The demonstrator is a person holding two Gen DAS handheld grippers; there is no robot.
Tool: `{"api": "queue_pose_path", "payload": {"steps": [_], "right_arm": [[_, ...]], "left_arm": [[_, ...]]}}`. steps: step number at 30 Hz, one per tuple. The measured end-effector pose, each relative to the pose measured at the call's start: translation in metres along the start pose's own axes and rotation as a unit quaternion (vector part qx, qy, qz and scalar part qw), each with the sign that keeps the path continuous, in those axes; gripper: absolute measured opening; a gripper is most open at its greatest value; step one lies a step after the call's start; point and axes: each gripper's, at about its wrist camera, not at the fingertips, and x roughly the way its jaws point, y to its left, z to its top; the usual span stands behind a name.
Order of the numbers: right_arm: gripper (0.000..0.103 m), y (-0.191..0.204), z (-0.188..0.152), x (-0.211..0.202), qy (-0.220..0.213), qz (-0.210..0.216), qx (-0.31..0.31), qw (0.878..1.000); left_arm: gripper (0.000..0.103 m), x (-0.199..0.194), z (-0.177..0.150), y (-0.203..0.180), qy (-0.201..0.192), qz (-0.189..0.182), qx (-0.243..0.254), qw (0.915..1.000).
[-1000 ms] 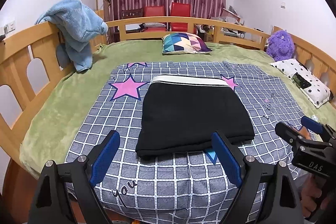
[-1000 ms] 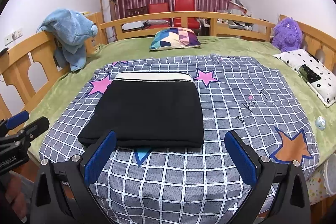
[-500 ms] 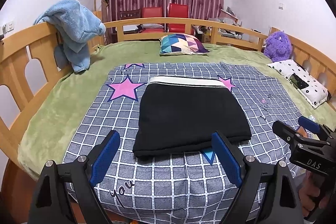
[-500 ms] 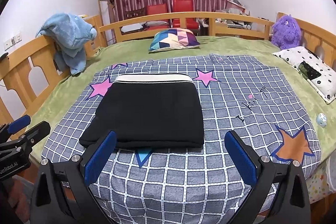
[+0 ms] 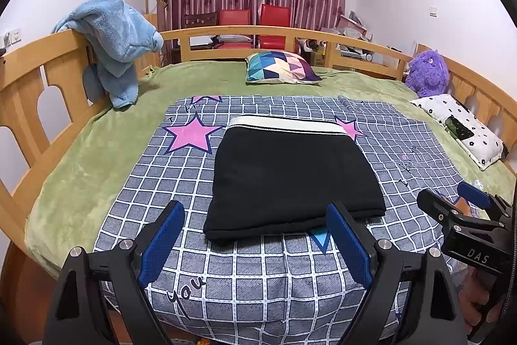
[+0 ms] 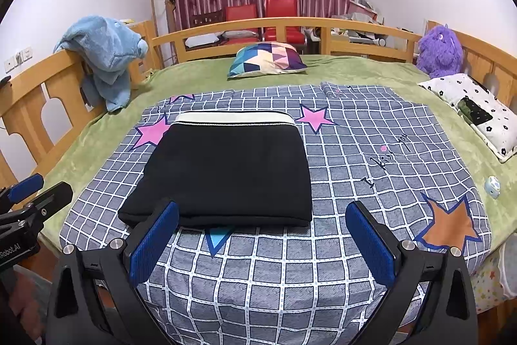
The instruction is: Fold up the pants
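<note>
Hovering off the near edge of the checked sheet (image 5: 258,286), my left gripper (image 5: 255,241) and right gripper (image 6: 261,241) are spread, empty. Folded pants (image 5: 290,177) lie centered, bare sheet on all sides.

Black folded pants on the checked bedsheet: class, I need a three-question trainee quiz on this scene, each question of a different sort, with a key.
1. True or false: the left gripper is shut on the black folded pants.
2. Multiple choice: which edge of the pants carries the white waistband? A) far edge B) near edge C) right edge
3. Fill in: the purple plush toy sits against the wooden bed rail on the ___ side of the grey checked bedsheet with stars.

Key:
1. False. Both it and the right gripper are open and hold nothing.
2. A
3. right
</note>
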Motion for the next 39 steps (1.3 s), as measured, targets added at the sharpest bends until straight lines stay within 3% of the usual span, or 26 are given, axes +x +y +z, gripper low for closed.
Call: {"api": "queue_pose_path", "payload": {"steps": [39], "right_arm": [[0.101,-0.0017,-0.0021,-0.0004,0.002,0.003,-0.005,1.000]], "left_arm": [[0.089,0.0009,-0.0002,0.0010,-0.001,-0.009,-0.009,0.9999]]}}
